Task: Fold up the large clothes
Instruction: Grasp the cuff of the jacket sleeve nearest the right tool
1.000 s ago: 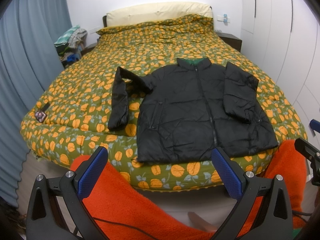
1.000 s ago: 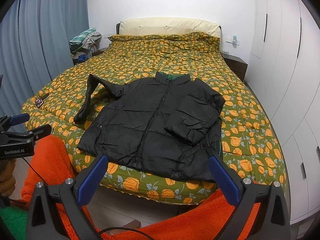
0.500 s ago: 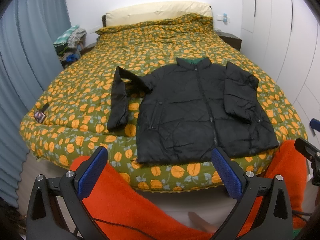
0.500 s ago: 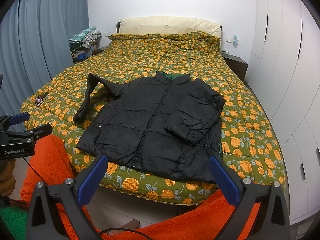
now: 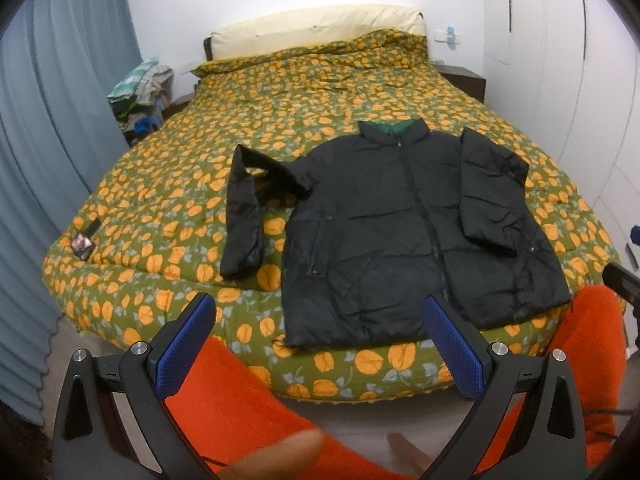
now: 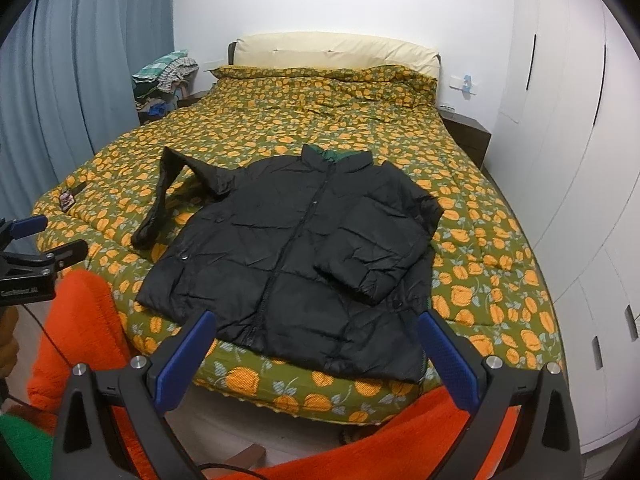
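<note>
Both grippers hang spread and empty at the foot of the bed: the left gripper (image 5: pixel 320 344) and the right gripper (image 6: pixel 316 348), blue pads wide apart, held short of the black puffer jacket (image 5: pixel 404 232) above the person's orange-clad legs (image 5: pixel 248 408). The jacket lies face up, zipped, near the bed's near edge on the orange-flowered quilt (image 5: pixel 168 184), within reach for folding. One sleeve (image 6: pixel 380 256) is already folded across the chest; the other sleeve (image 5: pixel 242 216) trails out on the quilt, likely the next target. Against half a second ago, both views sit slightly nearer and higher; the jacket has not moved.
</note>
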`<state>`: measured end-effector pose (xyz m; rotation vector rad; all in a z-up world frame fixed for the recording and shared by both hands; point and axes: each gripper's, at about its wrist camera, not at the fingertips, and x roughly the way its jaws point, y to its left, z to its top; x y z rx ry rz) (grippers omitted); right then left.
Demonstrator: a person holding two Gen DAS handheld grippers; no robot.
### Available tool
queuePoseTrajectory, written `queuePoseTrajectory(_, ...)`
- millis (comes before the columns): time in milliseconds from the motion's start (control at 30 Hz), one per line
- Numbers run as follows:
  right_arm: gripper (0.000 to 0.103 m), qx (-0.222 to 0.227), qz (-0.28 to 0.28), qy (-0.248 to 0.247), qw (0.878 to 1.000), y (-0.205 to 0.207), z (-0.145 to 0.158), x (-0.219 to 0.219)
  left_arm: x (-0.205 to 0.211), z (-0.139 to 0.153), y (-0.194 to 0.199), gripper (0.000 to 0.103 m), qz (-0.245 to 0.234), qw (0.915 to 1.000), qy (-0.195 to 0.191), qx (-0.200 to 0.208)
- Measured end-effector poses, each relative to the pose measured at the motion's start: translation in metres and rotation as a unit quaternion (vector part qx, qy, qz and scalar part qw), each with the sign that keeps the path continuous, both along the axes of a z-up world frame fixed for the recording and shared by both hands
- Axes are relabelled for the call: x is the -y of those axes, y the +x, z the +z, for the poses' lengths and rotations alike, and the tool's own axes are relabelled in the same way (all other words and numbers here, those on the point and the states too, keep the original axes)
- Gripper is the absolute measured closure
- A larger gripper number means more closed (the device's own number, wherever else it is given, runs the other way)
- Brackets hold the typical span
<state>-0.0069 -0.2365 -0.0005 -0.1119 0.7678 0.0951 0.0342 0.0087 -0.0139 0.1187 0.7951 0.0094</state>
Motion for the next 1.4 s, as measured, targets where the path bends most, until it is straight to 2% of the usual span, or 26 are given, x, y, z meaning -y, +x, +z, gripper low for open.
queuePoseTrajectory(167, 0.0, 0.008, -0.006, -0.003, 1.0, 0.014, 0.001, 0.008, 0.0, 0.002, 0.007, 0.0, -0.01, 0.9998, -0.007, 0.014)
queuePoseTrajectory(333, 0.0, 0.03, -0.009, 0.002, 1.0, 0.026, 0.002, 0.018, 0.004, 0.001, 0.014, 0.0, -0.006, 0.9989, 0.024, 0.04)
queuePoseTrajectory(433, 0.0, 0.042, -0.005, 0.006, 0.999, 0.039, 0.0, 0.033, 0.002, -0.004, 0.02, 0.0, -0.007, 0.9988, 0.028, 0.04)
queuePoseTrajectory(567, 0.0, 0.022, -0.017, -0.001, 1.0, 0.062, -0.011, 0.057, 0.001, -0.013, 0.03, 0.0, -0.007, 0.9996, 0.021, 0.017)
queuePoseTrajectory(667, 0.0, -0.024, 0.01, -0.019, 0.999, 0.092, -0.035, 0.068, 0.002, -0.017, 0.034, 0.0, -0.012, 0.9999, 0.001, 0.003)
queuePoseTrajectory(733, 0.0, -0.045, 0.034, -0.028, 0.998, 0.112, -0.052, 0.066, 0.004, -0.017, 0.034, 0.0, -0.008, 0.9999, 0.005, 0.005)
queuePoseTrajectory(867, 0.002, -0.091, 0.129, -0.046, 0.986, 0.155, -0.1, 0.028, 0.004, -0.015, 0.033, 0.0, 0.003, 0.9999, 0.008, 0.01)
queuePoseTrajectory(933, 0.002, -0.093, 0.162, -0.084, 0.979, 0.176, -0.126, 0.006, 0.0, -0.016, 0.034, 0.0, 0.01, 0.9999, 0.0, 0.004)
queuePoseTrajectory(1033, 0.003, -0.099, 0.161, -0.141, 0.972, 0.208, -0.168, -0.008, -0.009, -0.019, 0.034, 0.0, 0.024, 0.9997, -0.002, -0.005)
queuePoseTrajectory(1067, 0.01, -0.106, 0.155, -0.149, 0.971, 0.215, -0.177, -0.007, -0.013, -0.02, 0.034, 0.0, 0.03, 0.9995, -0.001, -0.007)
queuePoseTrajectory(1100, 0.026, -0.121, 0.148, -0.15, 0.97, 0.226, -0.19, -0.004, -0.016, -0.021, 0.033, 0.0, 0.033, 0.9994, -0.002, -0.01)
queuePoseTrajectory(1133, 0.037, -0.135, 0.145, -0.134, 0.971, 0.232, -0.197, 0.002, -0.019, -0.023, 0.033, 0.0, 0.038, 0.9991, -0.004, -0.015)
queuePoseTrajectory(1167, 0.058, -0.14, 0.137, -0.121, 0.973, 0.235, -0.198, 0.006, -0.024, -0.025, 0.033, 0.0, 0.044, 0.9988, -0.009, -0.021)
queuePoseTrajectory(1200, 0.073, -0.137, 0.125, -0.093, 0.978, 0.235, -0.191, 0.014, -0.028, -0.028, 0.034, 0.0, 0.048, 0.9984, -0.015, -0.026)
queuePoseTrajectory(1233, 0.082, -0.125, 0.118, -0.075, 0.982, 0.231, -0.181, 0.02, -0.031, -0.03, 0.035, 0.0, 0.052, 0.998, -0.022, -0.031)
queuePoseTrajectory(1267, 0.089, -0.098, 0.104, -0.059, 0.988, 0.223, -0.16, 0.03, -0.033, -0.032, 0.036, 0.0, 0.053, 0.9977, -0.027, -0.033)
queuePoseTrajectory(1333, 0.09, -0.062, 0.081, -0.027, 0.994, 0.212, -0.124, 0.05, -0.035, -0.036, 0.039, 0.0, 0.056, 0.9971, -0.034, -0.037)
queuePoseTrajectory(1400, 0.091, -0.014, 0.038, 0.008, 0.999, 0.197, -0.076, 0.086, -0.034, -0.039, 0.044, 0.0, 0.049, 0.9968, -0.045, -0.043)
